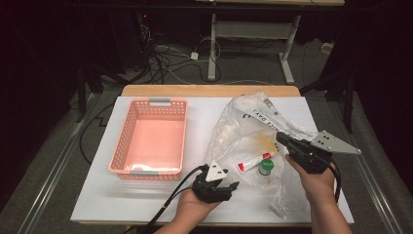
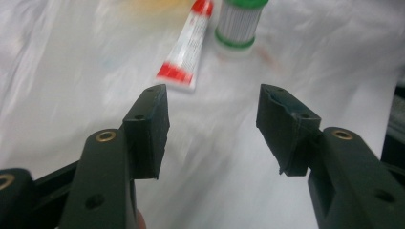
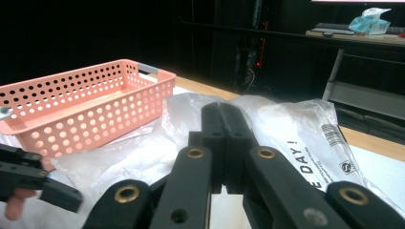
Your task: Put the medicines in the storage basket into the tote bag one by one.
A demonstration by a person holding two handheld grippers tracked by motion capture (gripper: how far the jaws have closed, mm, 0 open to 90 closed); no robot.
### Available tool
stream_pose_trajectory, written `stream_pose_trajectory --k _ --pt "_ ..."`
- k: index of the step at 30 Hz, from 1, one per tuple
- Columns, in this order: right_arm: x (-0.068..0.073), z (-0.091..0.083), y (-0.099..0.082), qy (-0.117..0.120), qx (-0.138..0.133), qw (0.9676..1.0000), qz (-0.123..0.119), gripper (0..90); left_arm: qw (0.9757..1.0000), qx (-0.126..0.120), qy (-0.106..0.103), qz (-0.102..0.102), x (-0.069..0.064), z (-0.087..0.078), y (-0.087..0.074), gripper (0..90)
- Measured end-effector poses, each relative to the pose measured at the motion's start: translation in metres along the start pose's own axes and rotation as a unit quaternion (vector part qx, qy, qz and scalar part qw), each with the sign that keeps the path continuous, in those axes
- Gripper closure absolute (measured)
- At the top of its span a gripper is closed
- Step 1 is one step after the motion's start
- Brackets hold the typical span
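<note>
Blurring tube (image 2: 187, 46) thru bag (image 1: 243, 127)

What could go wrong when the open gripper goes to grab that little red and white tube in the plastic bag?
1. The tube lies right beside the green-capped bottle, so the open left gripper might bump or catch the bottle instead.
2. Both seem to lie under the thin plastic bag, so the gripper may pinch plastic.
3. The right gripper is shut at the bag; whether it really holds it is unclear, so the bag may slide.

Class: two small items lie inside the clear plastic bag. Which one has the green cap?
The small round bottle, with a green cap over a pale ribbed body. The flat red-and-white tube beside it, lying toward the basket side, has red ends instead.
</note>
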State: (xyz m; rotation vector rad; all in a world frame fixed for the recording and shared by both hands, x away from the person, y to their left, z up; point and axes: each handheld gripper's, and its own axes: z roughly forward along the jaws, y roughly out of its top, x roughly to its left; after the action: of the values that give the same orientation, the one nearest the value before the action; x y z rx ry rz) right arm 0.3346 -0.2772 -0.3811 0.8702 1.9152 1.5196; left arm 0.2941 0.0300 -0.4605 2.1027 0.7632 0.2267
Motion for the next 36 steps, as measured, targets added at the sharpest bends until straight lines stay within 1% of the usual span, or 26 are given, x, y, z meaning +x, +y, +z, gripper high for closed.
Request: stream_pose_trajectory --k 3,4,6,7,8,9,10,13,16,17,18,19,20,21,22,23,24,26,27,29,31,32,33,34,35,36 --pt "-0.001 -0.002 -0.001 -0.003 0.000 1.0000 0.002 90.0 0.9999 0.005 0.015 -0.002 0.003 -0.010 -0.010 43.9" --pt "-0.002 -0.003 -0.001 -0.006 0.000 1.0000 0.002 90.0 0.9997 0.009 0.021 -0.007 0.004 -0.013 -0.012 43.9" --pt "-0.004 -0.005 -0.001 -0.007 0.000 1.0000 0.006 90.0 0.9994 0.004 0.032 -0.012 0.004 -0.020 -0.018 43.1" --pt "-0.004 -0.005 -0.001 -0.009 0.000 0.9999 0.007 90.0 0.9991 0.003 0.040 -0.012 0.003 -0.023 -0.020 41.1" --pt "-0.005 -0.006 -0.002 -0.010 0.000 0.9999 0.007 90.0 0.9988 0.000 0.047 -0.010 0.003 -0.026 -0.022 40.9" --pt "-0.005 -0.006 -0.002 -0.010 0.001 0.9999 0.008 90.0 0.9986 -0.002 0.052 -0.010 0.003 -0.027 -0.024 39.8" --pt "-0.006 -0.006 -0.002 -0.010 0.001 0.9999 0.008 90.0 0.9985 -0.003 0.052 -0.015 0.004 -0.027 -0.025 38.2" --pt "-0.005 -0.006 -0.002 -0.010 0.000 0.9999 0.007 90.0 0.9983 0.003 0.054 -0.023 0.008 -0.020 -0.024 32.8" --pt "-0.005 -0.007 -0.001 -0.010 -0.001 0.9999 0.007 90.0 0.9974 0.011 0.063 -0.033 0.013 -0.010 -0.023 26.9" --pt "-0.005 -0.008 -0.001 -0.010 -0.003 0.9999 0.007 90.0 0.9969 0.015 0.069 -0.034 0.014 -0.007 -0.021 24.3" --pt "-0.006 -0.009 -0.001 -0.011 -0.003 0.9999 0.008 90.0 0.9961 0.019 0.076 -0.042 0.016 -0.003 -0.020 20.6" --pt "-0.007 -0.009 -0.001 -0.012 -0.004 0.9999 0.009 90.0 0.9956 0.026 0.075 -0.049 0.018 0.000 -0.018 17.7" --pt "-0.007 -0.010 -0.001 -0.013 -0.004 0.9998 0.011 90.0 0.9949 0.029 0.080 -0.054 0.019 0.004 -0.016 15.0" --pt "-0.008 -0.011 -0.001 -0.013 -0.005 0.9998 0.011 90.0 0.9941 0.030 0.090 -0.052 0.020 0.008 -0.014 14.5" --pt "-0.009 -0.011 -0.001 -0.014 -0.006 0.9998 0.012 90.0 0.9935 0.033 0.097 -0.049 0.021 0.011 -0.012 14.5" --pt "-0.010 -0.011 -0.002 -0.015 -0.005 0.9998 0.014 90.0 0.9930 0.037 0.100 -0.051 0.024 0.016 -0.009 14.4" --pt "-0.010 -0.011 -0.002 -0.015 -0.004 0.9998 0.013 90.0 0.9920 0.044 0.104 -0.056 0.026 0.020 -0.006 14.4" --pt "-0.009 -0.011 -0.002 -0.015 -0.003 0.9998 0.012 90.0 0.9899 0.047 0.115 -0.067 0.032 0.028 -0.001 14.4" --pt "-0.009 -0.011 -0.002 -0.015 -0.003 0.9998 0.012 90.0 0.9899 0.047 0.114 -0.071 0.036 0.032 0.002 14.4" --pt "-0.008 -0.010 -0.002 -0.014 -0.002 0.9998 0.011 90.0 0.9886 0.043 0.120 -0.080 0.044 0.037 0.008 14.5" --pt "-0.008 -0.009 -0.003 -0.014 0.000 0.9999 0.010 90.0 0.9887 0.036 0.113 -0.091 0.052 0.042 0.013 14.6" --pt "-0.008 -0.009 -0.003 -0.014 0.000 0.9999 0.009 90.0 0.9885 0.038 0.111 -0.096 0.056 0.045 0.016 14.9" --pt "-0.008 -0.008 -0.003 -0.013 0.000 0.9999 0.010 90.0 0.9878 0.037 0.110 -0.104 0.060 0.046 0.017 17.2" --pt "-0.008 -0.008 -0.003 -0.013 0.001 0.9999 0.010 90.0 0.9880 0.040 0.101 -0.110 0.063 0.048 0.018 23.1" --pt "-0.009 -0.008 -0.004 -0.013 0.001 0.9999 0.009 90.0 0.9875 0.044 0.101 -0.113 0.064 0.049 0.018 33.2" --pt "-0.009 -0.008 -0.004 -0.013 0.003 0.9999 0.010 90.0 0.9878 0.042 0.101 -0.111 0.064 0.049 0.018 39.1"
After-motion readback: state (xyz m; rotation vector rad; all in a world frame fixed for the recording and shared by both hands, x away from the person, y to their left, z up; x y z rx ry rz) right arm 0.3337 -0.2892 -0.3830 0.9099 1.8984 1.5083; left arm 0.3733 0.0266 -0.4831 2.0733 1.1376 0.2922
